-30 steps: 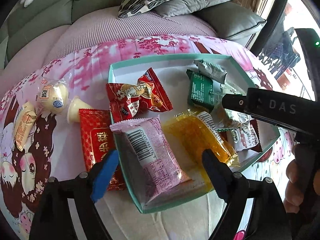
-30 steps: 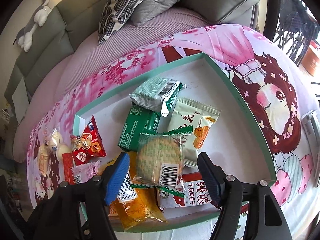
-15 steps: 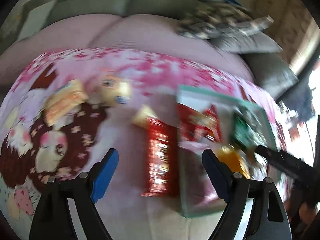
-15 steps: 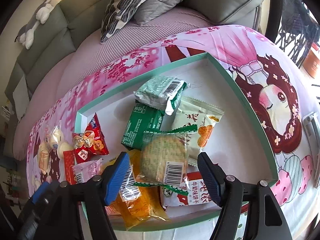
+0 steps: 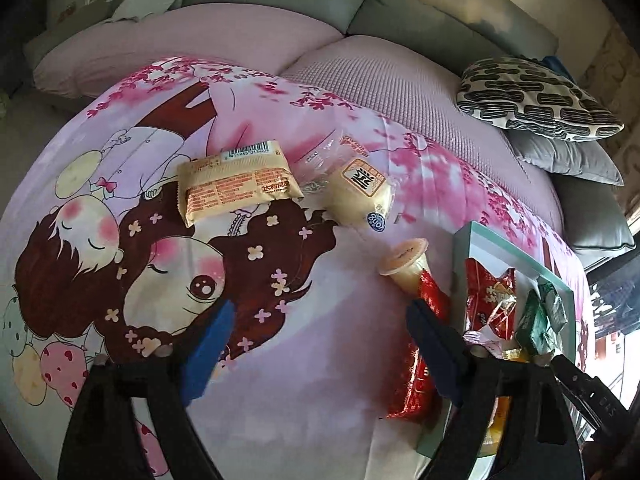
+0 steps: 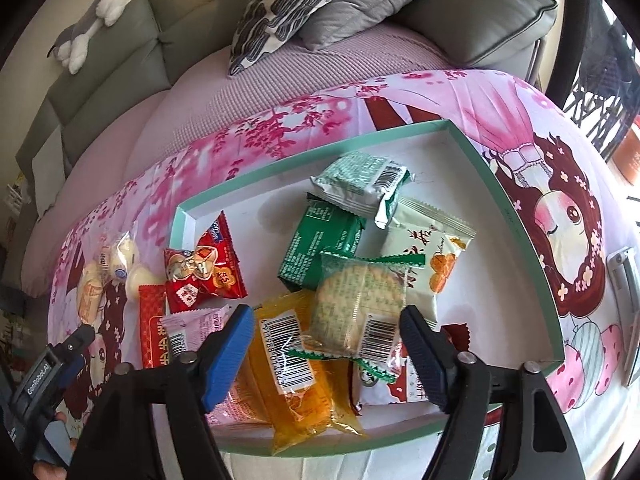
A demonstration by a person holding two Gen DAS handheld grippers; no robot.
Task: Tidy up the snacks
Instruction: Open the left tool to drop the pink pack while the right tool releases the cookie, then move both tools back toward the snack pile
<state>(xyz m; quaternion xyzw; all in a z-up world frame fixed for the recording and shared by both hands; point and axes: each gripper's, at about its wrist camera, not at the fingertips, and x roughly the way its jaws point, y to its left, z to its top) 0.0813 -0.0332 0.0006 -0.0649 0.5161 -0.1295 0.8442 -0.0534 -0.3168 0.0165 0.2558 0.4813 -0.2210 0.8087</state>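
Observation:
A teal-rimmed white tray holds several snack packets: a clear cracker pack, an orange pack, green packs and a red candy bag. My right gripper is open and empty, hovering above the cracker and orange packs. My left gripper is open and empty over the pink printed cloth, left of the tray. Ahead of it lie a tan packet, a cream bun pack, a jelly cup and a long red packet.
The cloth covers a pink sofa seat with grey and patterned cushions behind. A plush toy sits on the sofa back. A grey metal object lies on the cloth right of the tray. The left gripper's body shows at the right view's lower left.
My left gripper swung left, away from above the tray, and now faces the loose snacks on the cloth. My right gripper barely moved and stays open over the tray.

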